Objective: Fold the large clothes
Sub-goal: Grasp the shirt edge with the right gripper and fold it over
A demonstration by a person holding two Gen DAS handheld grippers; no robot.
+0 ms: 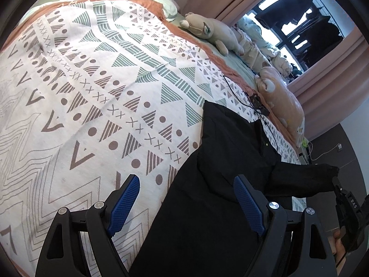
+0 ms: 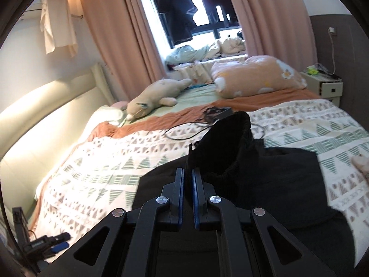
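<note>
Right gripper (image 2: 188, 173) pinched narrow on ribbed cuff of black garment (image 2: 265, 180), sleeve lifted ahead of fingers. Left gripper (image 1: 186, 198) spread wide, holding nothing, hovering over garment body below it.

Risk: thin bite on cuff, knit could slip out under sleeve weight. Black cable (image 2: 184, 133) just beyond sleeve, snag likely if dragged forward.

Garment matte, soft, heavy-looking; patterned blanket (image 1: 92, 92) woven, faintly wrinkled.

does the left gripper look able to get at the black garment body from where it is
Probably yes: the left gripper is open right over the black garment, with nothing between. The right gripper holds only the sleeve, off to the side.
</note>
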